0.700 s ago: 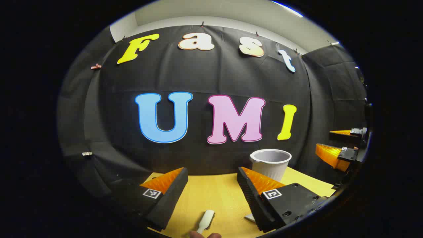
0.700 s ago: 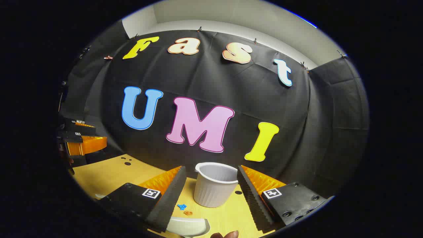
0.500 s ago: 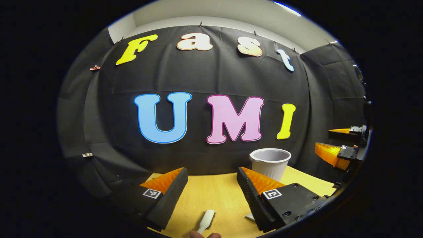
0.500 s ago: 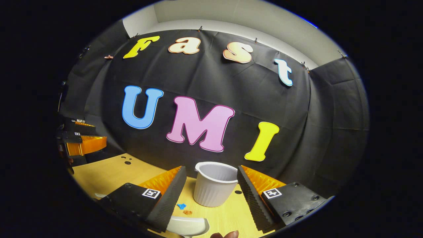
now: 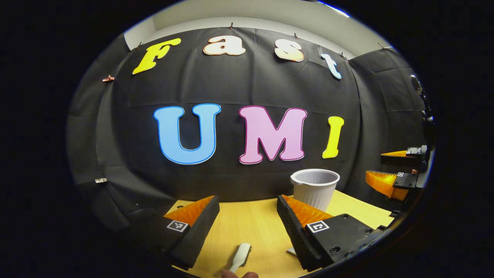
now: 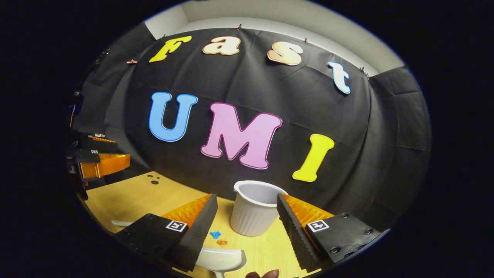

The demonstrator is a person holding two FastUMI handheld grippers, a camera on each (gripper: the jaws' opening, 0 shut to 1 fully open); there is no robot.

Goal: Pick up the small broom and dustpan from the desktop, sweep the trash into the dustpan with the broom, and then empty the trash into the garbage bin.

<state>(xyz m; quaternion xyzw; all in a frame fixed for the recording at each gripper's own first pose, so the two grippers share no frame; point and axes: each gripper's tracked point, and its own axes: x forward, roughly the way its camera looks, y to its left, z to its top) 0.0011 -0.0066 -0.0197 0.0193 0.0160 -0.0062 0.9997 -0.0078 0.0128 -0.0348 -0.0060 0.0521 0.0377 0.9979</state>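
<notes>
Both of my grippers stand with fingers spread wide above the wooden desktop point(image 5: 247, 226), pinching nothing. Below my left gripper point(image 5: 247, 206) lies the small white broom point(image 5: 241, 256). Below my right gripper point(image 6: 247, 204) rests the white dustpan point(image 6: 222, 258), with bits of blue and orange trash point(image 6: 215, 234) just beyond it and the white ribbed garbage bin point(image 6: 255, 208) standing behind.

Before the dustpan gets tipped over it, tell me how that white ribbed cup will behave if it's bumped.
The white ribbed cup looks thin-walled and empty, so it is probably very light and would slide on the smooth wooden desktop. It is taller than its narrow base and flares upward, so a knock near the rim may tip it. Its walls likely flex rather than crack.
</notes>
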